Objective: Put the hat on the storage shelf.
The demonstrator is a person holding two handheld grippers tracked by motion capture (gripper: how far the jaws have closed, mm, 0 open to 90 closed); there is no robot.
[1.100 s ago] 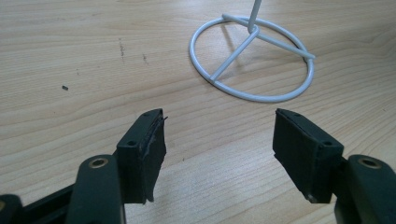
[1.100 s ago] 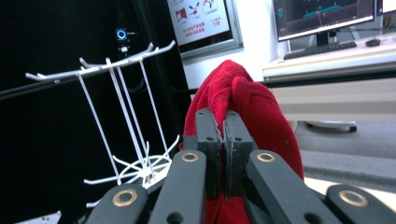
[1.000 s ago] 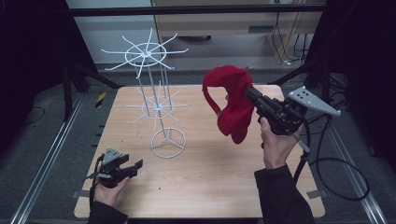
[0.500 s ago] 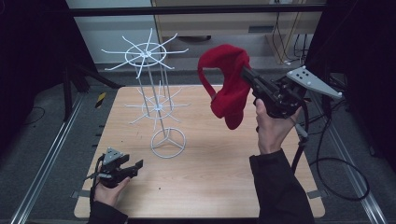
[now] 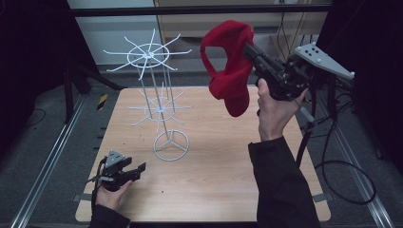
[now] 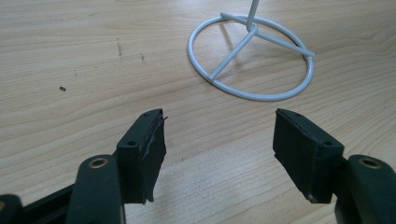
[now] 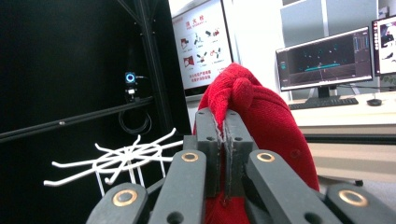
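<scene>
A red knit hat hangs in the air above the table's far right, pinched at its top edge by my right gripper, which is shut on it. In the right gripper view the red knit hat bulges just past the closed jaws. A white wire rack with two tiers of hooked spokes stands left of the hat; its top tier lies below and left of my jaws. My left gripper rests open near the table's front left, nothing between its pads, facing the rack's ring base.
The wooden table has dark floor and metal rails on both sides. Black frame posts and a small camera stand behind the rack. Monitors on a desk lie farther off. A cable trails off the table's right edge.
My right gripper has lifted the red hat higher and slightly toward the rack. The left gripper has stayed where it was.
</scene>
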